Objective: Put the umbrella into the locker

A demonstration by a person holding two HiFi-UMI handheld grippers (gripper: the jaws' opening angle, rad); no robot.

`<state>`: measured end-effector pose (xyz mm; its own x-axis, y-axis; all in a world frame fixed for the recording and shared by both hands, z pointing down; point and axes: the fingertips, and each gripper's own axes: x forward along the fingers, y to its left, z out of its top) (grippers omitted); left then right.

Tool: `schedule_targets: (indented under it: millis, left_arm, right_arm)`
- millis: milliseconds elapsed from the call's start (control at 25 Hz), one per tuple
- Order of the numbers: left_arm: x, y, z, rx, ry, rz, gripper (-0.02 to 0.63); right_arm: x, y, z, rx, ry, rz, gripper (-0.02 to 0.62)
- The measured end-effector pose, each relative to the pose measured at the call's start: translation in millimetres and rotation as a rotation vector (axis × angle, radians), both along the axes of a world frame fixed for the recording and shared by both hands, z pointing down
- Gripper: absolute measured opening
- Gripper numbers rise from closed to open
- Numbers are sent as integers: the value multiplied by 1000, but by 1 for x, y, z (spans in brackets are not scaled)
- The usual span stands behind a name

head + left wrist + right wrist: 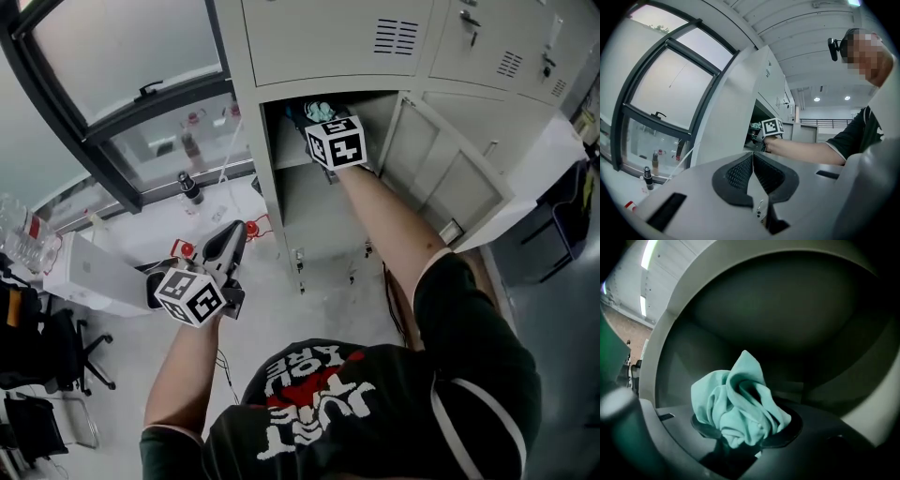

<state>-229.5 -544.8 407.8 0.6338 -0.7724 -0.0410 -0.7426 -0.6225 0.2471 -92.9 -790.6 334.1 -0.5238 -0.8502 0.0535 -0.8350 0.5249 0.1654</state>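
Note:
The umbrella (740, 404) is a crumpled bundle of teal fabric, and my right gripper (745, 430) is shut on it. That gripper (319, 117) reaches level into the open locker compartment (319, 202), its marker cube (336, 141) at the opening, a little teal umbrella (320, 110) showing past it. The dark locker walls (787, 319) surround the bundle. The locker door (450, 173) stands swung out to the right. My left gripper (232, 242) is held outside, left of the locker, its pads together with nothing between them. Its own view shows my left gripper (752, 161) and the right gripper's cube (772, 126).
A large window (122, 84) fills the left, with bottles (190, 187) on its sill. A white box (94, 272) and an office chair (56, 347) stand at lower left. More closed lockers (487, 37) run to the right, and a dark bag (562, 216) hangs beyond the door.

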Motion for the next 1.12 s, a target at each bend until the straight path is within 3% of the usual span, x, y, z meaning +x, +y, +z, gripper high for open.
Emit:
schedule_targets:
  millis: [360,1120]
  left_arm:
    - [-16,0,6,-12,-10,-35,17]
    - [-33,13,11,-31,7,-69,17]
  right_arm:
    - [-16,-32,10,-43,41,11,212]
    - [-33,-47,28,-153,52,10,213]
